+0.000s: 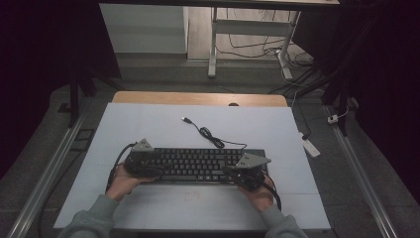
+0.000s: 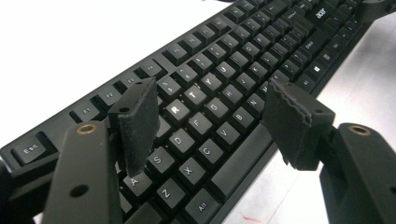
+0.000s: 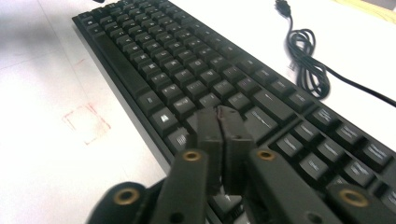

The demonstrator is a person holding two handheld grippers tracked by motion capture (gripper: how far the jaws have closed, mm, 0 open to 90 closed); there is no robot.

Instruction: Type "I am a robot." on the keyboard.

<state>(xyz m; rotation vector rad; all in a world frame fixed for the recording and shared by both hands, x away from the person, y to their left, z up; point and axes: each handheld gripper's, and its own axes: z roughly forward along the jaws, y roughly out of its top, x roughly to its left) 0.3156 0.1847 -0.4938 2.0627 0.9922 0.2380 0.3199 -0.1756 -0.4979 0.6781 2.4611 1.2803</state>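
One keyboard (image 1: 198, 164), one cable (image 1: 210, 135), two grippers.

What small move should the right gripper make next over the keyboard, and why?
Probably a short press straight down. The right gripper has its fingers shut together into one narrow tip, poised just over the keys at the right-hand part of the keyboard, a shape suited to tapping a single key. The left gripper stands open over the letter keys, so it seems to be waiting.

keyboard (image 1: 198, 163) on table (image 1: 148, 124) | cable (image 1: 210, 135) behind keyboard
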